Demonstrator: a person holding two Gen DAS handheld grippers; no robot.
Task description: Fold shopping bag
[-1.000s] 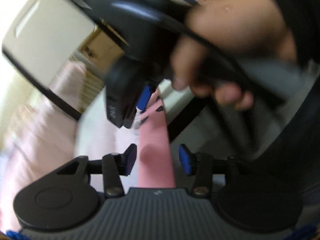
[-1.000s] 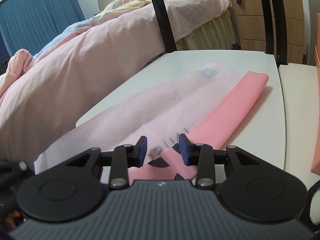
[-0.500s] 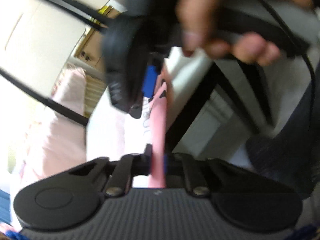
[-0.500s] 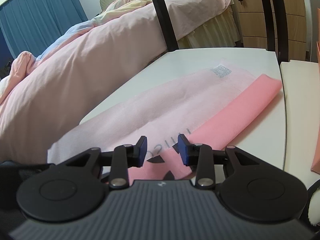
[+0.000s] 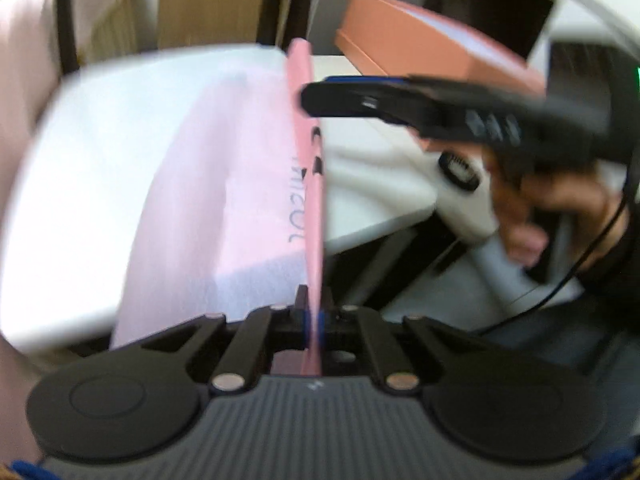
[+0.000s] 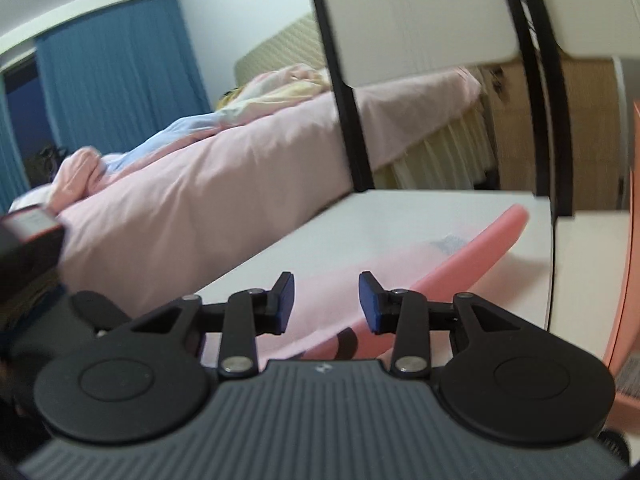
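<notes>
The pink shopping bag lies flat on a white table, with its darker pink folded edge raised on end. My left gripper is shut on the near end of that edge. In the right wrist view the bag stretches away with its darker strip lifted toward the far right corner. My right gripper is open just above the bag's near end, holding nothing. The right gripper's body also shows in the left wrist view, above the bag's edge.
A salmon box stands on the adjoining table to the right. A chair back with black posts rises at the table's far side. A bed with pink covers lies to the left, blue curtains behind.
My left gripper has shut on the bag's darker pink edge and swung round, lifting it on end. My right gripper has dropped lower over the bag's near end and stays open.
</notes>
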